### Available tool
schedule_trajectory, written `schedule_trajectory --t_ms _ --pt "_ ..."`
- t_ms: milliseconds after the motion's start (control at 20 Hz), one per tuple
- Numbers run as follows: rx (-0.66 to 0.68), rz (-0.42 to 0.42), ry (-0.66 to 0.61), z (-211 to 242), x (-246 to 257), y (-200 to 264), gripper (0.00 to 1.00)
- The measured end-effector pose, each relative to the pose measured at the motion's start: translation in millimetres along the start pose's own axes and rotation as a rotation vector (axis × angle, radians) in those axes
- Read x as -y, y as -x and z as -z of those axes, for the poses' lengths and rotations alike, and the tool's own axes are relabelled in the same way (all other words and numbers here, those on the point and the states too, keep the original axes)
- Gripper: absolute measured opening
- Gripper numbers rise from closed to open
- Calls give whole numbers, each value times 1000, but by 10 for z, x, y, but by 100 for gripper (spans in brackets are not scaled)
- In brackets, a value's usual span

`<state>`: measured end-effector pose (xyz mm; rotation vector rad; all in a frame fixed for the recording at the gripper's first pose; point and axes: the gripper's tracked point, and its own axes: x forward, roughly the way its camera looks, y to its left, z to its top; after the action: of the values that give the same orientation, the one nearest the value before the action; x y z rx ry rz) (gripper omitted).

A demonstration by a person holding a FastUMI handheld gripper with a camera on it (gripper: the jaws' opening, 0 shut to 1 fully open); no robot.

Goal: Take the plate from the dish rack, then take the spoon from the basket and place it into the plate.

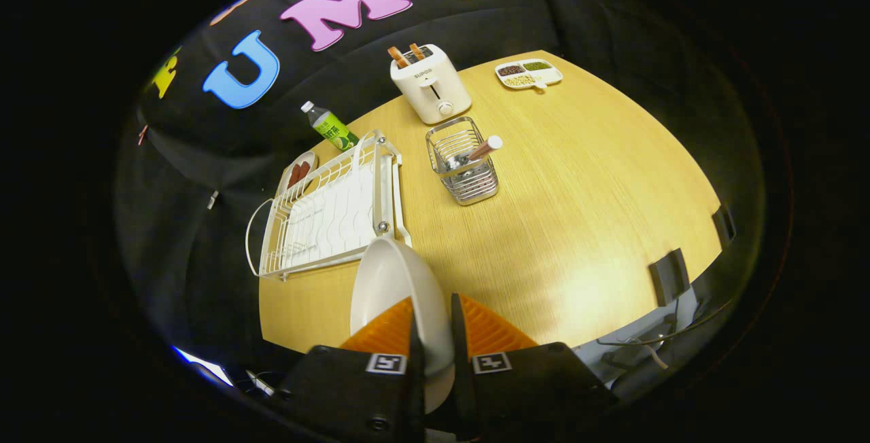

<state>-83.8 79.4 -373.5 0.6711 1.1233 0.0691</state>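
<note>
Gripper view: your gripper point(432, 324) clamps the white plate point(391, 287) by its rim, both fingers pressed on it, one to each face.

You hold the plate on edge above the wooden table point(584, 212), just at the near corner of the white dish rack point(326, 215), whose slots stand empty. Beyond your fingers, the wire basket point(463, 170) sits to the right of the rack, with the spoon point(484, 149) leaning inside it, handle up. Farther back you see a toaster point(429, 84), a green bottle point(329, 126) lying beside the rack, a small dish point(297, 172) behind the rack, and a divided tray point(529, 74) of beans.
</note>
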Motion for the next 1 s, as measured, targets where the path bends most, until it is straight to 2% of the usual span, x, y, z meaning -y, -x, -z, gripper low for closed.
schedule_trajectory --t_ms 450,650,800,1000 --pt "-87 -29 -124 258 317 -462 20" --pt "-71 -42 -140 209 375 -506 22" --pt "-72 -7 -101 166 481 -507 25" --pt "-31 10 -88 34 550 -475 44"
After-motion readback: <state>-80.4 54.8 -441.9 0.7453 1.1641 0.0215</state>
